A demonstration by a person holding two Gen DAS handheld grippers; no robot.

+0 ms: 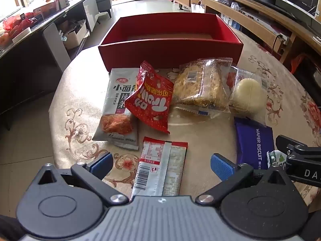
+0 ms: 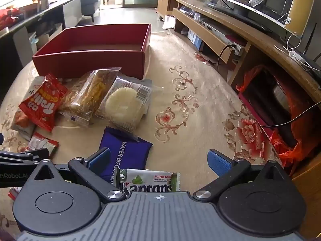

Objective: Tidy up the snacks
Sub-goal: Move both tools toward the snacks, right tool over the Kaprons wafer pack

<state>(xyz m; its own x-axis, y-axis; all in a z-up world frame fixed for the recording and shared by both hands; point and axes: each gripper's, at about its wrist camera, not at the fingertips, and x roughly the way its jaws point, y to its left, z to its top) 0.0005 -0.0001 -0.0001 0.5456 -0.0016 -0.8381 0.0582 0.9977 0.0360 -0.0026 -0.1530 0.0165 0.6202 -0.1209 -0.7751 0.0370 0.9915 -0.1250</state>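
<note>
An open red box (image 1: 170,48) stands at the far side of the round table; it also shows in the right wrist view (image 2: 88,60). In front of it lie a grey noodle packet (image 1: 120,104), a red snack bag (image 1: 152,98), a clear cracker pack (image 1: 202,84), a round white cake pack (image 1: 248,94), a purple wafer biscuit pack (image 1: 254,144) and a red-and-white sachet (image 1: 160,168). My left gripper (image 1: 161,165) is open above the sachet. My right gripper (image 2: 158,161) is open above a white Kaprons wafer pack (image 2: 148,182) and the purple pack (image 2: 124,150).
The table has a beige floral cloth (image 2: 180,104). A wooden TV bench (image 2: 230,30) runs along the right, with a red plastic bag (image 2: 280,108) beside the table. A dark glass counter (image 1: 30,46) stands on the left.
</note>
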